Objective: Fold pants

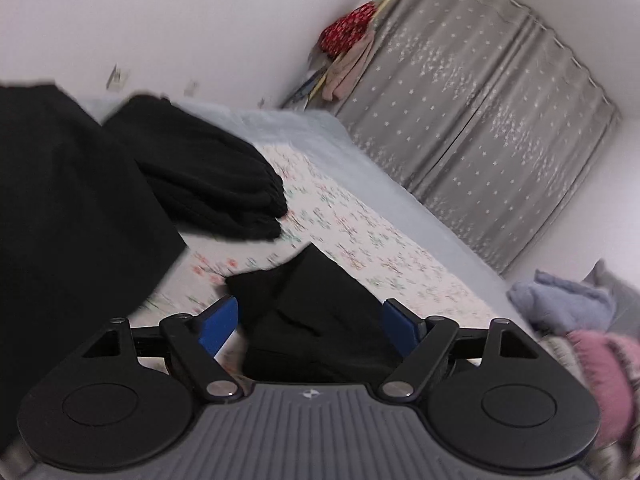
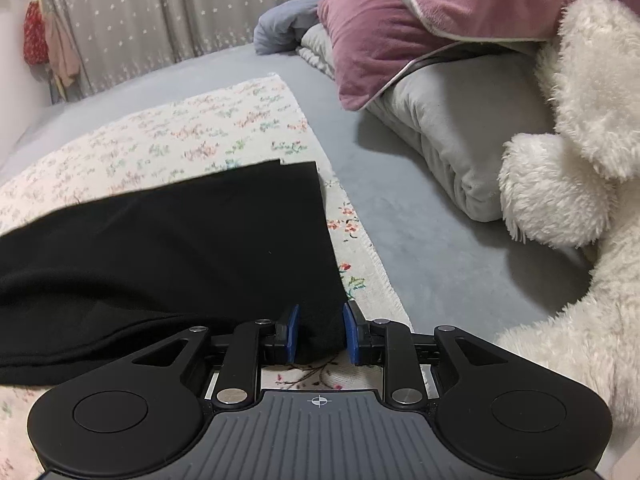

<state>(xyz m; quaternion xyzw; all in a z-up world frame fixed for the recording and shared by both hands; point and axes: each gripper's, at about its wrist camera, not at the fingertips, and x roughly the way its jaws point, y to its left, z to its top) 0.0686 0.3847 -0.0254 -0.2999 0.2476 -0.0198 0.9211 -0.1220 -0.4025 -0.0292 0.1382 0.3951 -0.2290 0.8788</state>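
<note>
Both hand-held grippers sit low over black pants spread on a bed.

Nearest the right view, the right hand-held gripper (image 2: pixel 320 330) has its blue pads narrowly apart, with a corner of the black pants (image 2: pixel 168 248) lying between them; whether the pads press the cloth cannot be told. That corner lies on the floral sheet (image 2: pixel 200 120) near its right-hand edge, with grey bedding (image 2: pixel 420 248) beyond. The left hand-held gripper (image 1: pixel 311 320) is spread wide, a dark fold of the pants (image 1: pixel 312 304) between its pads but not pinched; more of the garment lies bunched farther on the bed. Judging from this, the fold goes best if each gripper takes a clean edge, lifts evenly and lays the cloth flat without dragging the sheet. A pink pillow (image 2: pixel 380 40) and starred curtain (image 2: pixel 140 12) lie farthest.
</note>
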